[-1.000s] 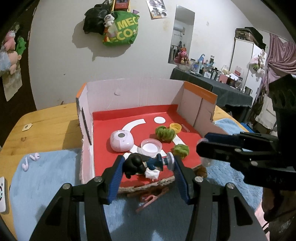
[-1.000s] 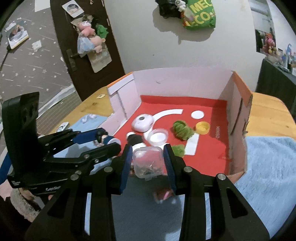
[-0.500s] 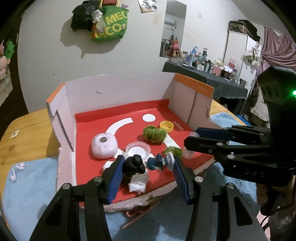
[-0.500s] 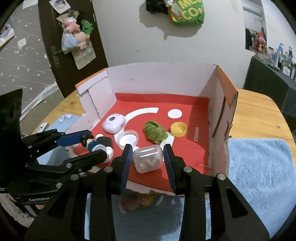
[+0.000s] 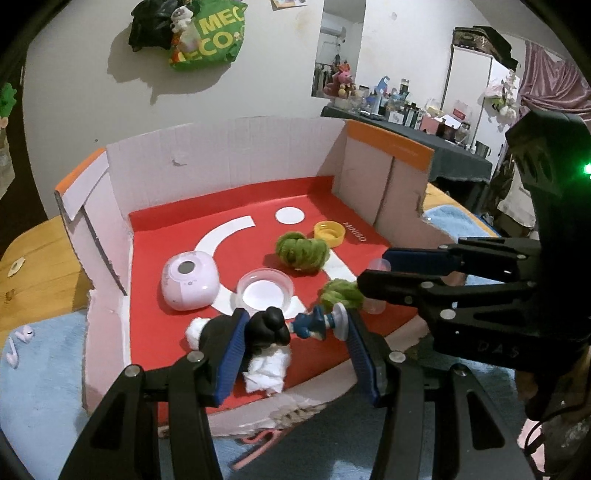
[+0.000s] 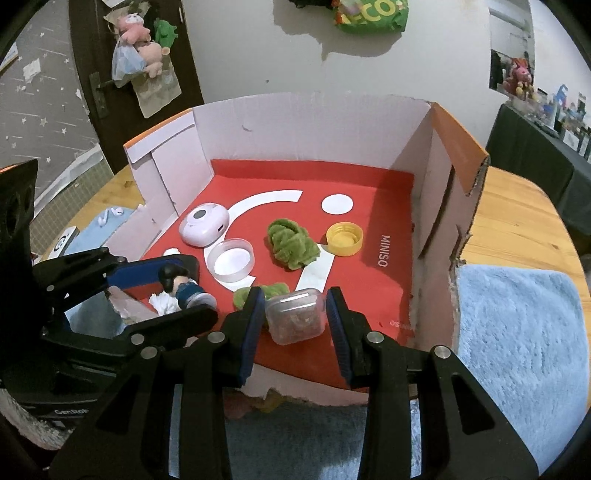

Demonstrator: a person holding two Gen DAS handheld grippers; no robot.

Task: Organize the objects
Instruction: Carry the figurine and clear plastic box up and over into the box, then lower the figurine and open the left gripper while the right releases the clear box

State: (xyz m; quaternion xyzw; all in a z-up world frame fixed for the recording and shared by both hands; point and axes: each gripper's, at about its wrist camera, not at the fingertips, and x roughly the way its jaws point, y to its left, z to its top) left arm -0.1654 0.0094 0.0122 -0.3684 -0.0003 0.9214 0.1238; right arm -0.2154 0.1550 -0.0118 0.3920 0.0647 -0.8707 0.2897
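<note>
A white cardboard box (image 6: 310, 122) with a red floor sits on a wooden table (image 6: 517, 218). Over its near edge, the left gripper (image 5: 293, 326) pinches a small figurine (image 5: 291, 326) lying sideways; the right gripper (image 6: 295, 314) clamps a clear case (image 6: 295, 317), its brownish contents perhaps small bits.

A green bag (image 5: 207, 35) hangs on the white wall at the top of the left wrist picture. A tall mirror (image 5: 338, 51) is to its right. At the upper right, a dark table (image 5: 454, 151) is full of bottles and small things. In the right wrist picture, soft toys in a clear bag (image 6: 138, 48) hang on a dark door (image 6: 110, 74) at the upper left.
</note>
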